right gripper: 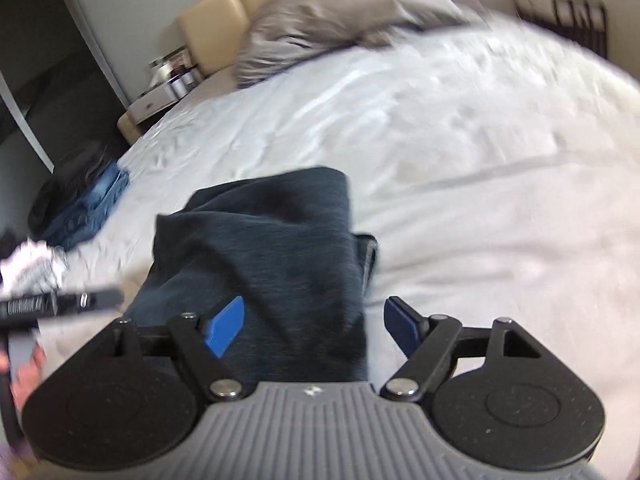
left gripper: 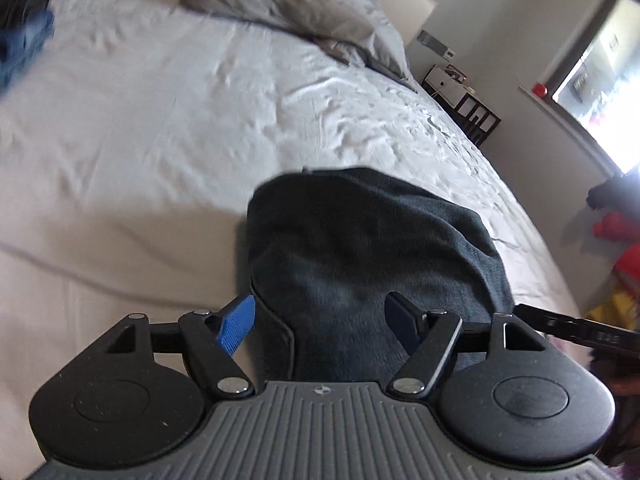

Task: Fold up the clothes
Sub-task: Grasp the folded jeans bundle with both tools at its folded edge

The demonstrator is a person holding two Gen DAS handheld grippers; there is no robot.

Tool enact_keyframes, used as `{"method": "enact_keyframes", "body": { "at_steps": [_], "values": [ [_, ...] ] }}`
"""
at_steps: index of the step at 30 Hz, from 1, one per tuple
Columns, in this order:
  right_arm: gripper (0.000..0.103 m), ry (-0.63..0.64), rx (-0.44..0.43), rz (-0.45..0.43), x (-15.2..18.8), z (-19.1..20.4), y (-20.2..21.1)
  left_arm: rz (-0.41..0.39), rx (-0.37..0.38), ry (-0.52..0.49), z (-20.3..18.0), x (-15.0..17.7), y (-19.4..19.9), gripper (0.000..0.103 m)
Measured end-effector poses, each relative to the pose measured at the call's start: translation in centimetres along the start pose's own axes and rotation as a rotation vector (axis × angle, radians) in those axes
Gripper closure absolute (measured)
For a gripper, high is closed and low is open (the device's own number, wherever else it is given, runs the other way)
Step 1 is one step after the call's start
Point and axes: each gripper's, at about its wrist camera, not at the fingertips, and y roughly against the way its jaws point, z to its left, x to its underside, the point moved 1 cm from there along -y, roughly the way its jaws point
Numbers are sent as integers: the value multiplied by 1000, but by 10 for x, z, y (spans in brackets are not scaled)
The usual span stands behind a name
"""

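Blue ribbed pads [left gripper: 237, 326] sit at the tips of the left gripper [left gripper: 324, 322], and its jaws stand wide apart with nothing pressed between them. Below them lies the dark grey-blue folded garment [left gripper: 360, 248] of soft knit cloth. The left pad is just past the garment's hemmed left edge, over the sheet, and the right pad is over the cloth itself. Neither pad squeezes the fabric.

The right gripper [right gripper: 314, 326] is spread open in the same way. Its left pad [right gripper: 224, 326] is above the garment [right gripper: 260, 248], and its right pad is beyond the garment's right edge, above the bed. The cloth passes under the open jaws, but it is not pinched.

The garment lies on the white wrinkled bed sheet [left gripper: 180, 120], near the edge of the bed closest to the cameras, with its far end rounded by a fold. In the right wrist view the black tip of the left gripper shows at the left border, with fingers [right gripper: 28, 376] of the person below it.

Farther away, a grey pillow [left gripper: 304, 8] rests against the beige padded headboard [right gripper: 216, 28]. A pile of blue denim clothes [right gripper: 88, 208] lies at one side of the bed, and a small white crumpled cloth [right gripper: 32, 264] is near it. Both views are somewhat blurred.
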Motion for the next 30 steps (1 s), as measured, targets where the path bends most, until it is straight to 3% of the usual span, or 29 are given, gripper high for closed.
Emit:
{"method": "enact_keyframes", "body": {
  "at_steps": [5,12,24,26,30],
  "values": [
    [23,-155,-53,73,5,-25,-22,56,26,77,14,9,-16,33],
    [23,-330,-153,129,15,-48,-46,104,117,209,38,14,-35,34],
    [24,-363,-230,176,10,-53,-65,148,205,298,54,16,-64,34],
    [34,-366,-246,175,9,-52,-69,149,210,300,55,15,-66,35],
    [40,-397,-265,184,8,-53,-75,150,223,310,58,14,-69,37]
  ]
}}
